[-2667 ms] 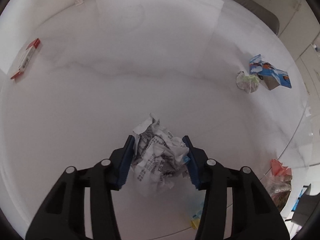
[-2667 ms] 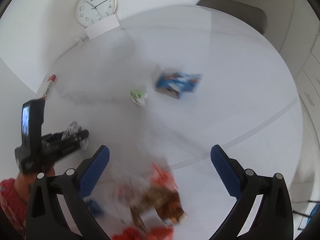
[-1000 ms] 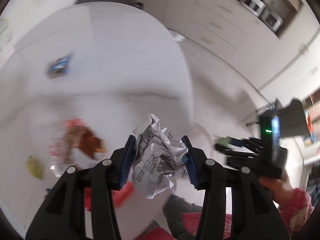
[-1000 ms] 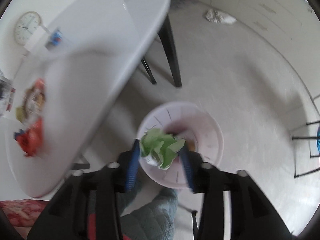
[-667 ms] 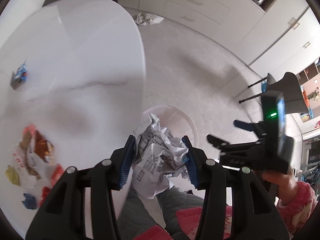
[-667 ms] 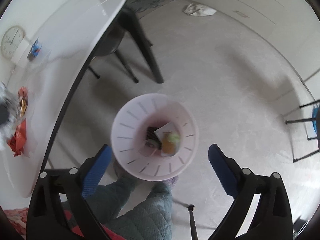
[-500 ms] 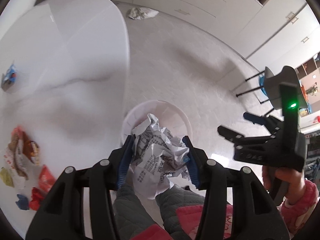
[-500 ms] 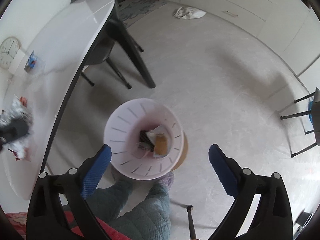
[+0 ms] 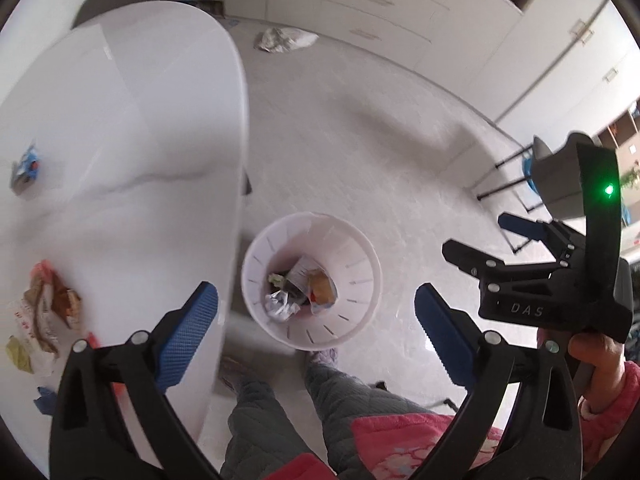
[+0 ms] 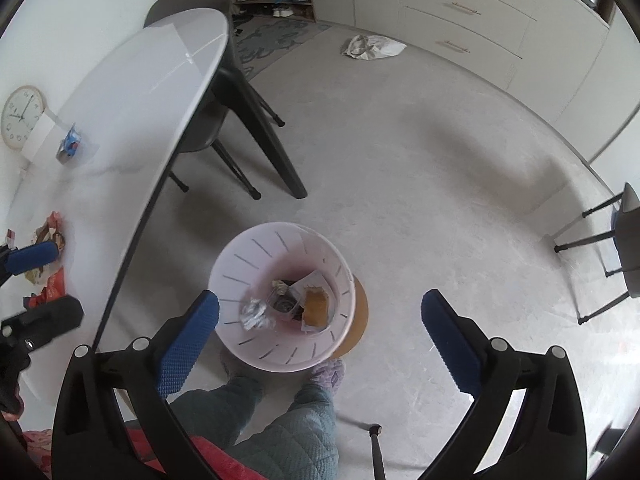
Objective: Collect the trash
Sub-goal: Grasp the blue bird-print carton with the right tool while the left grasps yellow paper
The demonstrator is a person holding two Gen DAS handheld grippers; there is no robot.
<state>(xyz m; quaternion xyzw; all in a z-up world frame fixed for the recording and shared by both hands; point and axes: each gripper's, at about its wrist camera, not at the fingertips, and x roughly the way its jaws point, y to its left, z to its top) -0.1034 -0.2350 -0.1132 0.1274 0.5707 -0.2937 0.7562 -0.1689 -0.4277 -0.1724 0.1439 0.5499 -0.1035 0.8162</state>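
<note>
A white slotted bin (image 9: pixel 352 248) (image 10: pixel 240 248) stands on the floor beside the white table (image 9: pixel 120 120) (image 10: pixel 140 100). My left gripper (image 9: pixel 314 294) hangs above the bin, its jaws opening with nothing between them. The crumpled newspaper ball (image 9: pixel 282 304) (image 10: pixel 256 312) lies inside the bin beside a green wrapper (image 9: pixel 276 279) and an orange packet (image 9: pixel 322 290). Off to the right of the bin, my right gripper (image 10: pixel 320 299) stands open and empty above it. On the table lie snack wrappers (image 9: pixel 48 312) (image 10: pixel 48 232) and a blue carton (image 9: pixel 26 168) (image 10: pixel 70 142).
A person's quilted legs and slippers (image 10: pixel 328 372) stand just in front of the bin. A dark chair (image 10: pixel 208 128) and table leg (image 10: pixel 272 152) are behind it. A cloth (image 10: pixel 372 46) lies on the floor by the cabinets; a stool (image 10: pixel 600 240) stands at the right.
My left gripper swung from the table to over the bin, opened and dropped the newspaper ball in. My right gripper let the green wrapper fall in and stays wide.
</note>
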